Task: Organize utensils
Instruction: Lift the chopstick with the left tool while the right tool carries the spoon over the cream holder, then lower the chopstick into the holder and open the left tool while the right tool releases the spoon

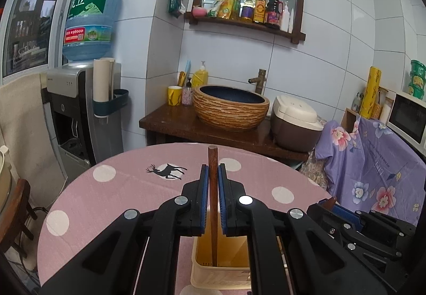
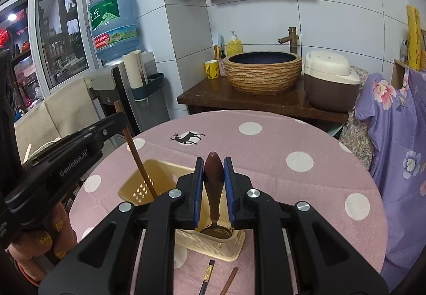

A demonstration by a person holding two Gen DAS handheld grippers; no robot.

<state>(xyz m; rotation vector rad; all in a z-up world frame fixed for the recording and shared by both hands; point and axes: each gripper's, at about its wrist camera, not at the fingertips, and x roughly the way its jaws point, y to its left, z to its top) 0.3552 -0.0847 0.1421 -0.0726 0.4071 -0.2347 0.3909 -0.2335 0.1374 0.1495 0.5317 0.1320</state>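
My left gripper is shut on a brown wooden chopstick that stands upright with its lower end inside the cream plastic utensil basket. In the right wrist view the same chopstick leans into the basket's left compartment. My right gripper is shut on the handle of a dark brown wooden spoon, whose bowl hangs in the basket's right compartment. Two more chopsticks lie on the pink cloth in front of the basket.
The basket stands on a round table with a pink polka-dot cloth. Behind it are a wooden counter with a woven-look sink bowl, a rice cooker and a water dispenser. A purple floral cloth hangs at the right.
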